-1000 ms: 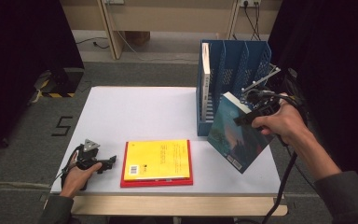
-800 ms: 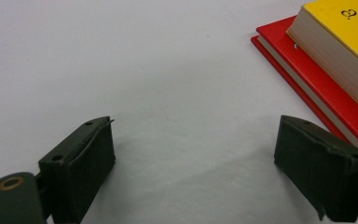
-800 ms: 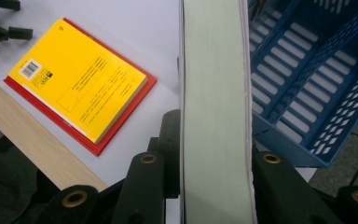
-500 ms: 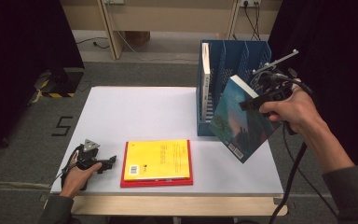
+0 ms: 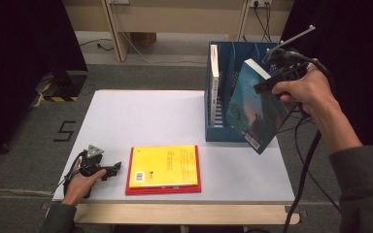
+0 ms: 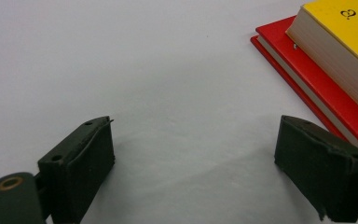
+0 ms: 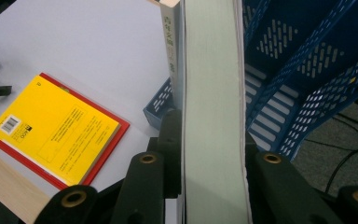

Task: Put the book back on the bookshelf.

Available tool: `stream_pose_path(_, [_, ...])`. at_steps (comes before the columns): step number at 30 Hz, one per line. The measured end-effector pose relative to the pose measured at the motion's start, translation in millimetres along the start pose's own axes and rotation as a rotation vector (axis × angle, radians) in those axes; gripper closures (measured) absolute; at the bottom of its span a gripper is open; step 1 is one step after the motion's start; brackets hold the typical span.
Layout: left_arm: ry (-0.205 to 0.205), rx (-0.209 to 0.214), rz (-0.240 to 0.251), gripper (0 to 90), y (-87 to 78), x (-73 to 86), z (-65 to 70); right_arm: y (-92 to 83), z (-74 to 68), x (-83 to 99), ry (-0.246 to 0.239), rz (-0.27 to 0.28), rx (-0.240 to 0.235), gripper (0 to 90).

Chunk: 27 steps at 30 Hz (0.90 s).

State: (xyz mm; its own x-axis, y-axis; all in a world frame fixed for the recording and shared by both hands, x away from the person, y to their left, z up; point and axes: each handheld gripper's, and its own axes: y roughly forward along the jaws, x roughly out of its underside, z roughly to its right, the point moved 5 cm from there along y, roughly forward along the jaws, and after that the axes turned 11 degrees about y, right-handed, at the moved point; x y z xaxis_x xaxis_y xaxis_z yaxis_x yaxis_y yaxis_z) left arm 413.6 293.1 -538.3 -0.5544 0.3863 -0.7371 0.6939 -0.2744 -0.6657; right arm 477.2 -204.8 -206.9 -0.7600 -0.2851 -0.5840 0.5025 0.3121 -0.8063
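Two tongs are at work: the right tongs (image 5: 272, 83) pinch a dark-covered book (image 5: 255, 108) by its page edge, tilted in the air just before the blue file rack (image 5: 223, 92); the left tongs (image 5: 110, 170) rest spread on the desk (image 5: 145, 116), beside the yellow book (image 5: 164, 166).

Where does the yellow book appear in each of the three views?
High view: the yellow book lies flat near the table's front edge, on a red book.
Left gripper view: top right corner, again on the red book.
Right gripper view: lower left, left of the closed jaws.
Shared landmark: the red book's edge under it.
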Motion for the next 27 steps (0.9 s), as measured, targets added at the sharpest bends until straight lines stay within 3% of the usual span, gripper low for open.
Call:
stream_pose_path(9, [0.0, 0.001, -0.001, 10.5, 0.1, -0.1, -0.1, 14.2, 19.0, -21.3, 0.054, 0.002, 0.033, 73.4])
stream_pose_path(12, [-0.001, 0.004, 0.0, 10.4, 0.1, 0.0, -0.1, 24.0, 27.8, -33.6, 0.067, 0.006, 0.073, 73.4])
stream_pose_path(16, [0.001, 0.008, 0.001, 10.2, 0.0, 0.1, -0.3, 30.0, 33.8, -42.9, 0.079, 0.023, 0.093, 73.4])
stream_pose_path(24, [0.001, 0.015, 0.002, 9.5, 0.0, 0.2, -0.4, 47.5, 56.0, -64.1, 0.183, 0.068, 0.107, 73.2])
stream_pose_path(27, [0.001, 0.014, 0.003, 9.5, 0.0, 0.2, -0.4, 51.5, 59.0, -68.2, 0.202, 0.071, 0.105, 73.2])
